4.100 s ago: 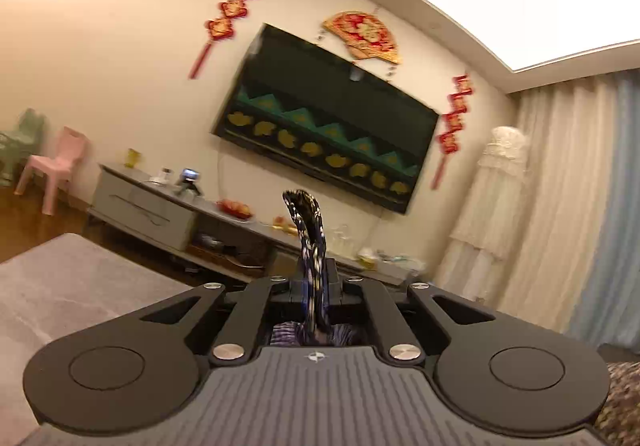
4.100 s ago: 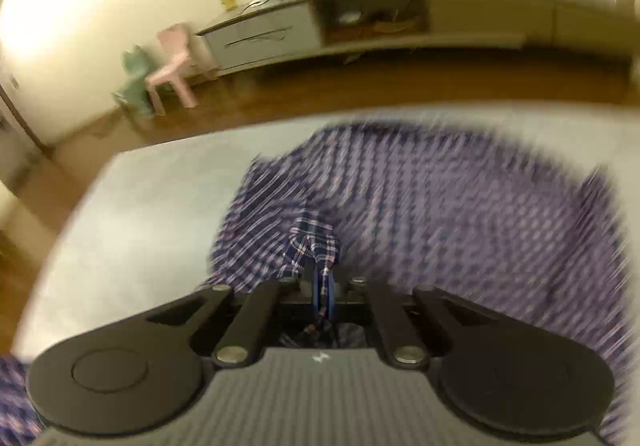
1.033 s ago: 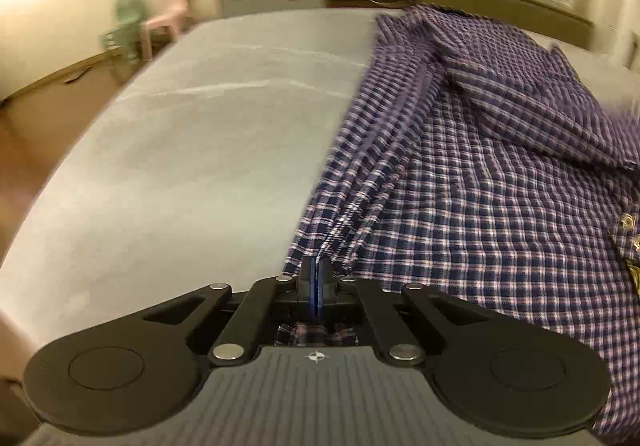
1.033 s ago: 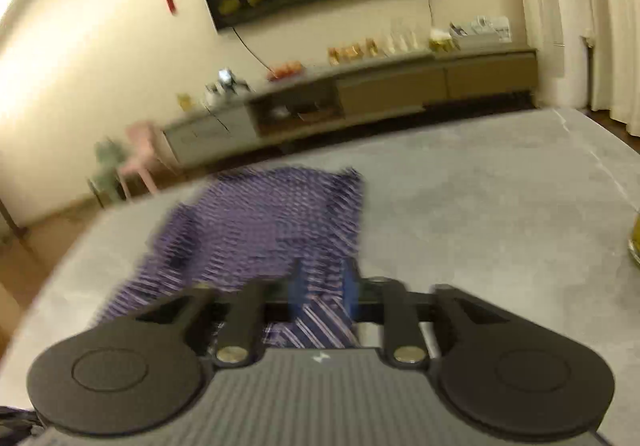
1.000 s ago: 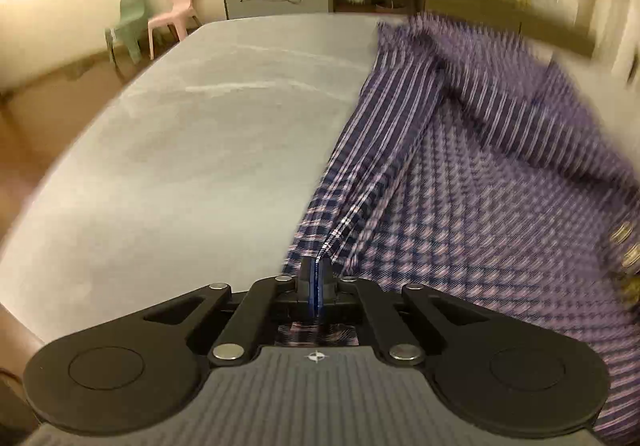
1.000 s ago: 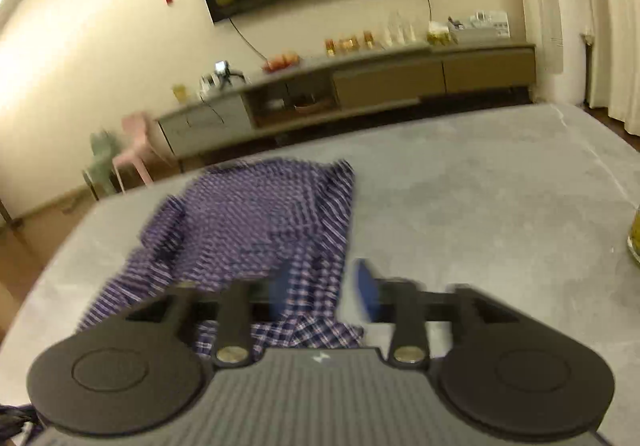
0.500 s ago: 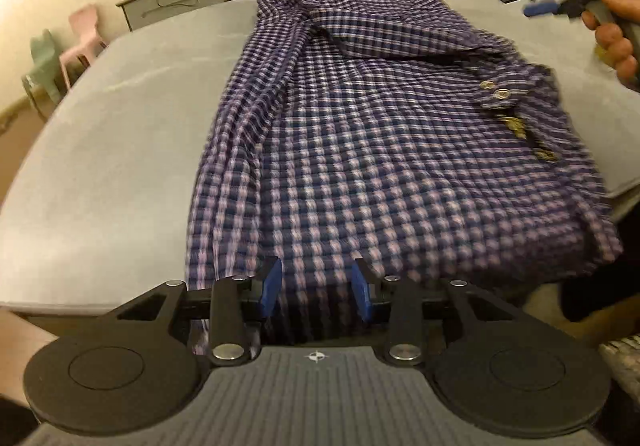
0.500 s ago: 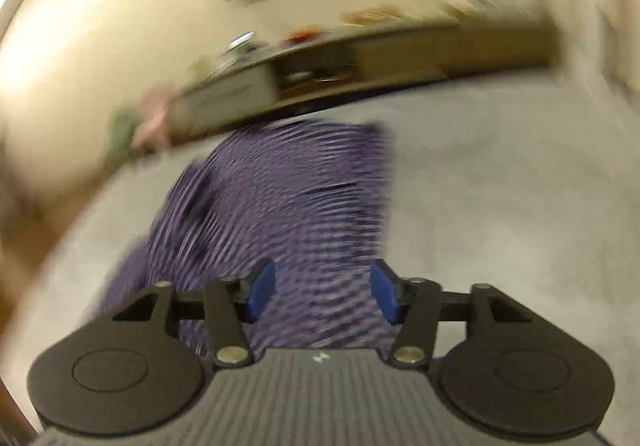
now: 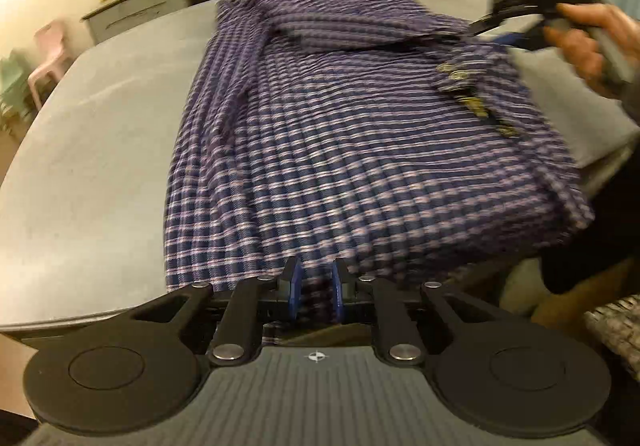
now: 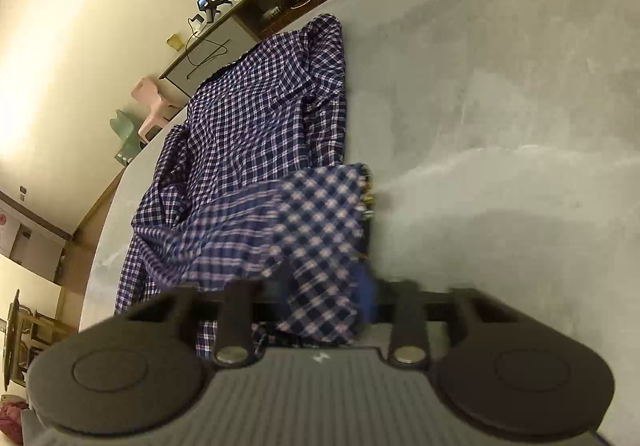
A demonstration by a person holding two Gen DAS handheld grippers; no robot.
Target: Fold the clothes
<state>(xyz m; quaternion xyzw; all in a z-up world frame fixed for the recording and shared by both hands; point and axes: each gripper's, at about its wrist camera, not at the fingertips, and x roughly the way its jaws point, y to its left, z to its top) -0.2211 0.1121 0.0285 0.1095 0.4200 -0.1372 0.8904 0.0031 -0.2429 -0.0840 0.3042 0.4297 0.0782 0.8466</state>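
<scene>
A blue and purple checked shirt (image 9: 360,134) lies lengthwise on the grey table (image 9: 92,150), its near hem hanging over the front edge. My left gripper (image 9: 315,286) is open, its blue pads on either side of the near hem. My right gripper (image 9: 512,32) shows in the left wrist view at the shirt's right side, held in a hand. In the right wrist view the right gripper (image 10: 326,292) is open, with a buttoned flap of the shirt (image 10: 320,230) lying between its blurred fingers. The rest of the shirt (image 10: 256,118) stretches away beyond it.
Bare grey table surface (image 10: 500,126) lies right of the shirt. A long low cabinet (image 9: 168,2) with small items stands along the far wall. A pink chair (image 10: 154,102) and a green chair (image 10: 128,134) stand on the floor to the left.
Both grippers let go of the shirt and opened. The shirt went from held up to lying flat on the table. The right gripper has come down onto the shirt's right flap.
</scene>
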